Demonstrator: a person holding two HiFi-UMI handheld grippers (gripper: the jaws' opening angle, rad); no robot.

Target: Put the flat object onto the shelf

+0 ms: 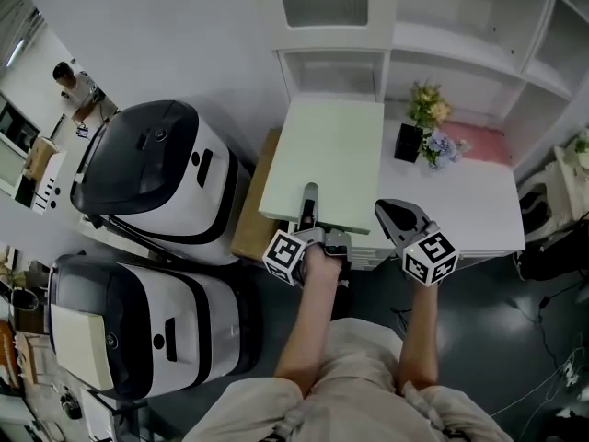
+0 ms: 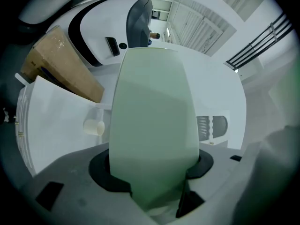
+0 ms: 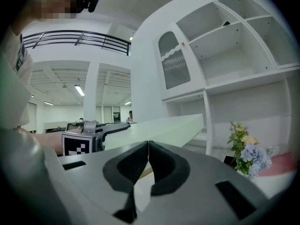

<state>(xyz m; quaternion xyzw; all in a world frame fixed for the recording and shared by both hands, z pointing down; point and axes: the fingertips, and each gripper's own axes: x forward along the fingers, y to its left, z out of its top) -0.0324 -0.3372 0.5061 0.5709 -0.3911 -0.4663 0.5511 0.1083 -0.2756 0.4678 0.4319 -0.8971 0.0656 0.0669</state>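
Note:
A pale green flat board is held out level in front of the white shelf unit, its far edge close to the low open compartment. My left gripper is shut on the board's near edge; in the left gripper view the green board fills the space between the jaws. My right gripper is to the right of the board, jaws shut with nothing in them, pads touching. From the right gripper view the board shows edge-on, with the left gripper behind it.
Two large white-and-black machines stand at the left. A brown cardboard box lies beneath the board's left side. A flower pot sits on the white counter at the right, by a pink mat. A person stands far off.

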